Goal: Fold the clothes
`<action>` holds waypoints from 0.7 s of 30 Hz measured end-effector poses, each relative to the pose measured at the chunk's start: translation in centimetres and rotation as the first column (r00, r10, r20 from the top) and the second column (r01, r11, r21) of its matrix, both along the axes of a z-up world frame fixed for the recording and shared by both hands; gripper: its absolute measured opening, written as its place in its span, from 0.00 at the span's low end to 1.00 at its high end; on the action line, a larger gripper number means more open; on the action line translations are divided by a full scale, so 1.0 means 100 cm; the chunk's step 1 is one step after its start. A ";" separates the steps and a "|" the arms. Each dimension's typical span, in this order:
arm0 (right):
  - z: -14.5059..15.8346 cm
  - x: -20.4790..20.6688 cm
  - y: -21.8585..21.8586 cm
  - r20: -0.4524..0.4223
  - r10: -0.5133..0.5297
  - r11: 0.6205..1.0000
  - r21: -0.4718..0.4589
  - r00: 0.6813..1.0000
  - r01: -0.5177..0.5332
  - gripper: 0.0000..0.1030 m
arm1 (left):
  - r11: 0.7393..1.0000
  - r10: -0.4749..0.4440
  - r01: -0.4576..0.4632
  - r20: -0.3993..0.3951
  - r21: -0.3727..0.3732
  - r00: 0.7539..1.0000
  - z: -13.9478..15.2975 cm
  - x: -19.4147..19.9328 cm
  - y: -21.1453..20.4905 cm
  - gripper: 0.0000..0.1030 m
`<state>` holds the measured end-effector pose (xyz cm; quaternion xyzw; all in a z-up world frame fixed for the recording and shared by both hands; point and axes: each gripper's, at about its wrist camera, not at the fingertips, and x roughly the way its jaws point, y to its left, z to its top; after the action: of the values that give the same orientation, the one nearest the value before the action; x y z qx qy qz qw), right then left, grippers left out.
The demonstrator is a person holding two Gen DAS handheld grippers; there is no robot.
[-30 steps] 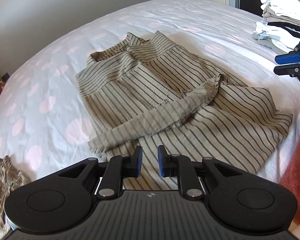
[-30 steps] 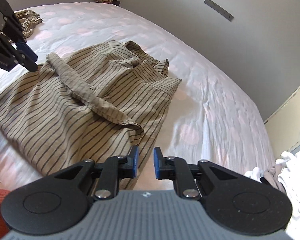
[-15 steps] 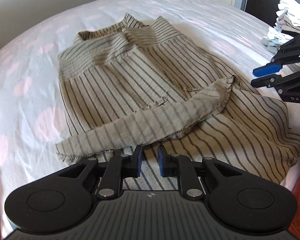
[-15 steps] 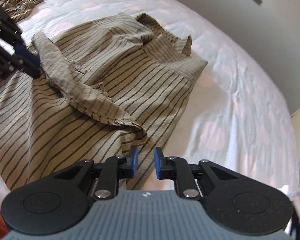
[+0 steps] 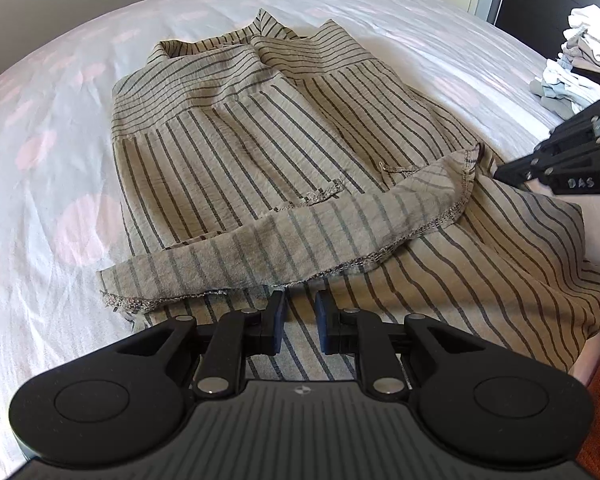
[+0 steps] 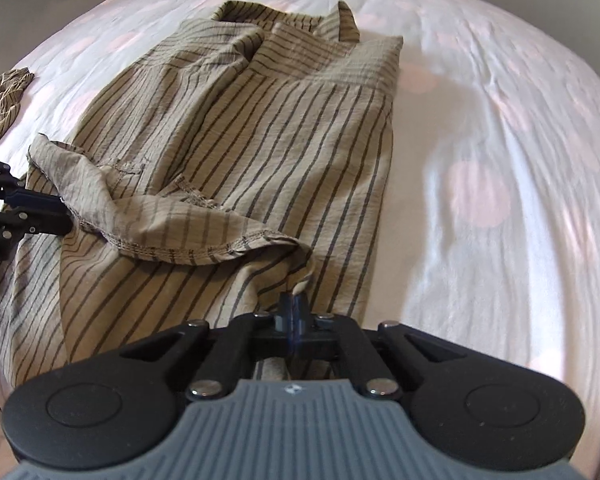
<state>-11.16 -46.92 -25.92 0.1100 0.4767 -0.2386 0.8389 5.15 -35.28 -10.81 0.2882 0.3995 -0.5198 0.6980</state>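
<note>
A tan shirt with dark stripes (image 5: 268,152) lies spread on the bed (image 5: 52,168), collar toward twelve o'clock in both wrist views, with its lower hem turned back in a long flap (image 5: 300,228) that shows the paler inside and the stitched edge. At six o'clock in the right wrist view the right tongs (image 6: 294,304) are pinched fully together on a bunched corner of that hem, the cloth rising out from between the blue pads. In the left wrist view the left tongs (image 5: 300,312) stand slightly parted at six o'clock, just short of the flap's edge, over striped cloth, with nothing gripped. The bed carries a white sheet with pale pink spots. A stack of folded clothes (image 5: 580,64) sits at two o'clock in the left view, and another crumpled striped garment (image 6: 2,100) lies at nine o'clock in the right view.
</note>
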 end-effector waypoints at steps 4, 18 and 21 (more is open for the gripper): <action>0.023 0.001 0.001 -0.019 0.037 0.994 -0.098 0.999 -0.039 0.01 | 1.000 -0.003 0.003 0.004 0.001 1.000 0.000 0.000 0.001 0.14; 0.022 0.032 -0.010 -0.327 0.145 0.851 -0.441 0.934 -0.287 0.03 | 1.000 0.012 -0.013 -0.034 -0.012 0.999 -0.005 0.005 0.005 0.14; 0.035 0.024 -0.019 -0.243 0.103 0.900 -0.390 0.964 -0.195 0.18 | 1.000 0.015 -0.015 -0.042 -0.016 0.999 -0.004 0.006 0.006 0.14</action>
<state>-8.76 -48.79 -22.43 -0.1323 0.5114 -0.2787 0.8020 5.76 -34.68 -11.26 0.2687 0.4119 -0.5236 0.6957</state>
